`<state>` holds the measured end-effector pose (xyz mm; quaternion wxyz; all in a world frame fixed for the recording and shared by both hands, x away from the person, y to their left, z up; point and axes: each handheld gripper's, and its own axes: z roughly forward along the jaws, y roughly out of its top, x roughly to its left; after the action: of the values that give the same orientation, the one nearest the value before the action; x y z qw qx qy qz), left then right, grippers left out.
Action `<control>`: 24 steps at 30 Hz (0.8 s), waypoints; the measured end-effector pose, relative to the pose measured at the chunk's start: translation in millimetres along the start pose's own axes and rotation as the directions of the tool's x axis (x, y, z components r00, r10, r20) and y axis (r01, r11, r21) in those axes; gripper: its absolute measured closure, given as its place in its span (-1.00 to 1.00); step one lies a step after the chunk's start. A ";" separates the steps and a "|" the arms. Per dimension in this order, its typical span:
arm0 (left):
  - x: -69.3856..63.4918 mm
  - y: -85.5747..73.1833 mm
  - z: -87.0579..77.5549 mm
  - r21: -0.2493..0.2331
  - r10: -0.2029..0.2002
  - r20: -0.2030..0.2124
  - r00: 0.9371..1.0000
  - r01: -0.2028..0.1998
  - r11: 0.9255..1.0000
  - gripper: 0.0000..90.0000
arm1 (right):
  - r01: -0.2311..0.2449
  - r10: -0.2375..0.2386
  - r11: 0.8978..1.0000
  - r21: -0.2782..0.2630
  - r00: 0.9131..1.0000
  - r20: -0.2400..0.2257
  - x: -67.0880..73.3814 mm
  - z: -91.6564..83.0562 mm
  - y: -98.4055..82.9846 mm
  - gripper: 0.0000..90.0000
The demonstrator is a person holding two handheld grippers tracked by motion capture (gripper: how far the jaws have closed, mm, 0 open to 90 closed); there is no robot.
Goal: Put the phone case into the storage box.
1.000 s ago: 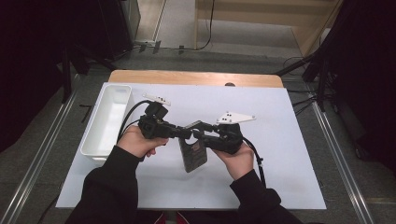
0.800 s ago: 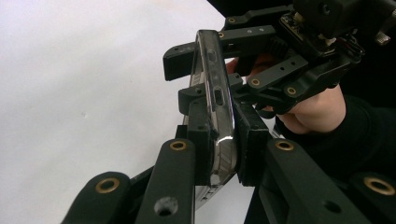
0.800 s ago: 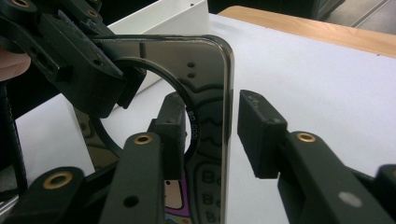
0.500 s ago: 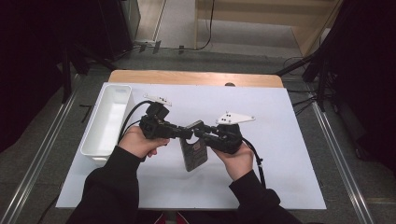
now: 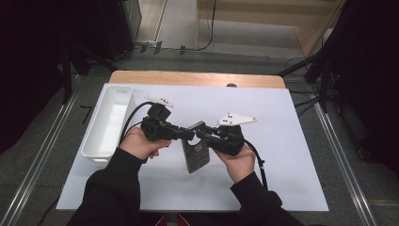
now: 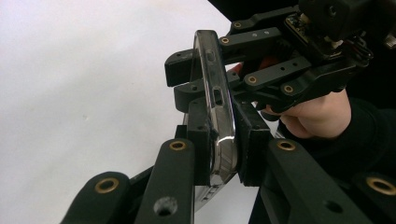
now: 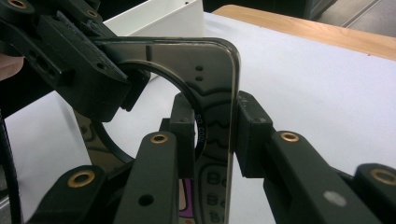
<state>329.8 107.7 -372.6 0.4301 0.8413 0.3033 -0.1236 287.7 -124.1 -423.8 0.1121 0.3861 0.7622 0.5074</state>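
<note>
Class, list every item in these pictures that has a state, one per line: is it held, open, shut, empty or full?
Dark glossy phone case: held off the white table sheet, gripped at its upper end by both tongs.
Left tongs: shut on the case's edge.
Right tongs: shut on the case; they have just closed.
White rectangular plastic bin: empty, upright on the sheet.

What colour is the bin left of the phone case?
White; the bin shows best in the high view.
</note>
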 end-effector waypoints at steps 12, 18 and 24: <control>1.8 -0.7 -4.9 -0.034 0.007 0.008 1.000 -0.007 0.999 0.03 | -0.003 0.003 1.000 0.002 1.000 0.006 -2.7 -2.6 0.1 0.57; 3.8 -2.6 -10.9 -0.064 0.019 0.004 1.000 -0.019 0.998 -0.18 | -0.009 0.009 1.000 0.001 1.000 0.013 -5.6 -4.9 0.3 0.57; 6.5 -7.1 -17.6 -0.077 0.021 -0.006 1.000 -0.021 0.997 -0.22 | -0.015 0.015 1.000 0.002 1.000 0.019 -8.7 -6.5 0.3 0.57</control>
<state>329.6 127.5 -369.7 0.4628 0.8275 0.3001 -0.1053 290.1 -134.7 -422.5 0.1151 0.3968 0.7586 0.5038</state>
